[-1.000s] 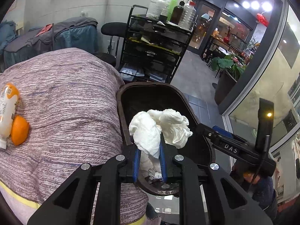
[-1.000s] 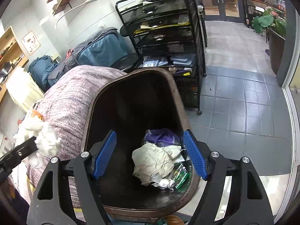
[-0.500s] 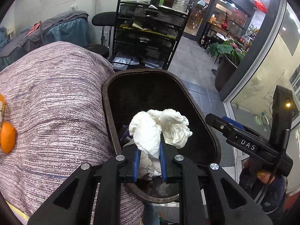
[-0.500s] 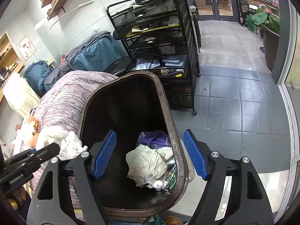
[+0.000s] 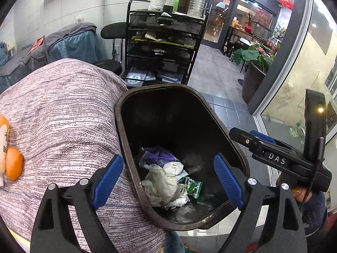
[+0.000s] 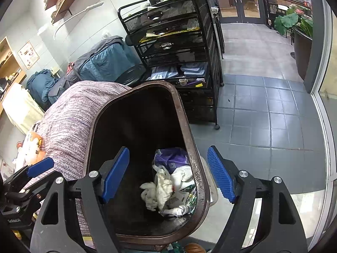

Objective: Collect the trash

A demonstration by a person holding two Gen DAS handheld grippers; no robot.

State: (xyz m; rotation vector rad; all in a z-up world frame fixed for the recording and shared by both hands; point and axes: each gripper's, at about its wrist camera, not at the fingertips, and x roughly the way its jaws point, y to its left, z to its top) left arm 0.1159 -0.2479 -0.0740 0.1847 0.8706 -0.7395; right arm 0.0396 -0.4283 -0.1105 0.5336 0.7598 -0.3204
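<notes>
A dark brown trash bin [image 5: 123, 130] [image 6: 190, 139] stands open beside a striped cloth-covered surface [image 5: 63, 116]. My left gripper [image 5: 168, 181] is open and empty above the bin's mouth. The white crumpled tissue [image 5: 161, 184] [image 6: 150, 196] lies inside the bin on other trash, with a purple wrapper [image 5: 158, 157] [image 6: 171, 158] and a green packet [image 5: 194, 186]. My right gripper [image 6: 168, 175] is open and empty over the bin; it also shows at the right of the left wrist view [image 5: 273, 149].
An orange [image 5: 13, 166] and a white-orange bottle [image 5: 3, 147] lie on the cloth at the left. A black wire cart [image 5: 164, 48] [image 6: 179, 48] with bottles stands behind the bin. Grey tiled floor [image 6: 263, 109] and a glass wall are to the right.
My left gripper has opened and let go of the white tissue, which has dropped into the bin. The right gripper stayed open over the bin.
</notes>
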